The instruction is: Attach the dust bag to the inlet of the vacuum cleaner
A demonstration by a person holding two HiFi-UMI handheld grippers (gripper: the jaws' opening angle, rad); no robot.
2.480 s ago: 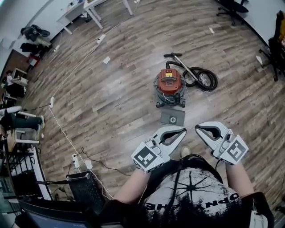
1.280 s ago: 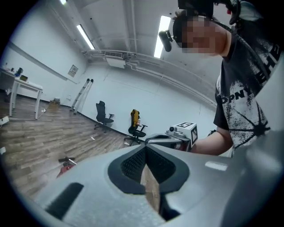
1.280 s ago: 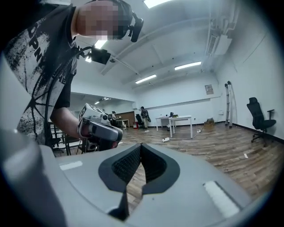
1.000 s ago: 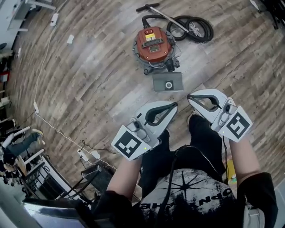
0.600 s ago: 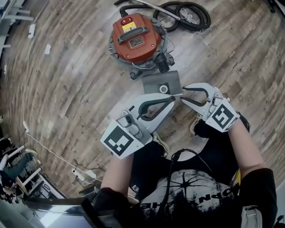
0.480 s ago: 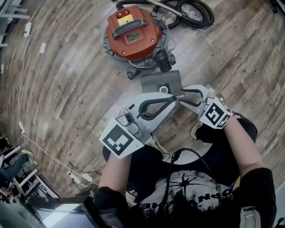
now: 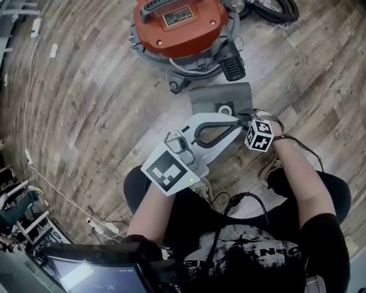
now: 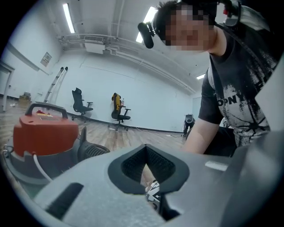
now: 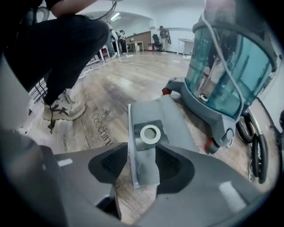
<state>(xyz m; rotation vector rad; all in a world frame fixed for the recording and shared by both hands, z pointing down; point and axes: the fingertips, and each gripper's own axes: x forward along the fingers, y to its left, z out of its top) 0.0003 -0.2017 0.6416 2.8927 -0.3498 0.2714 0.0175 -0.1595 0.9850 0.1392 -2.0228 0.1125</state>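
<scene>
1. Progress first: basically nothing's attached yet. Your left tool (image 7: pixel 233 122) is closed with nothing in it. It's hanging roughly level just above the near end of the bag, so it isn't doing any work.
2. The dust bag (image 7: pixel 220 97) lies flat on the floor (image 7: pixel 86 103), right in front of the vacuum (image 7: pixel 177 20) and just short of it, with nothing lifting it.
3. Your right tool (image 9: pixel 142 153) is tipped steeply down at the bag's near end. Its jaws have just been opening and now stand wide, with the bag's end between them, but the pads aren't pressing on it. So that's a grab about to happen, not a grip.
4. What's left, I'd say: pinch the bag, lift it, line up its hole and push it onto the inlet. That's pretty much the whole job.
5. Now textures, left to right. The floor is wood-look plank, matte and streaky.
6. The vacuum is a round drum with a glossy red lid and a see-through teal body on a grey base. The black ribbed port (image 7: pixel 231 60) facing the bag is my guess for the inlet.
7. The bag looks like soft grey fabric or paper, a flat rectangle. It has a darker stiff-looking collar (image 9: pixel 148 135) with a pale ring round the hole, so it'll probably flop if you hold it by one end only.
8. Far right, a black ribbed hose (image 7: pixel 274 11) is coiled on the floor.
</scene>
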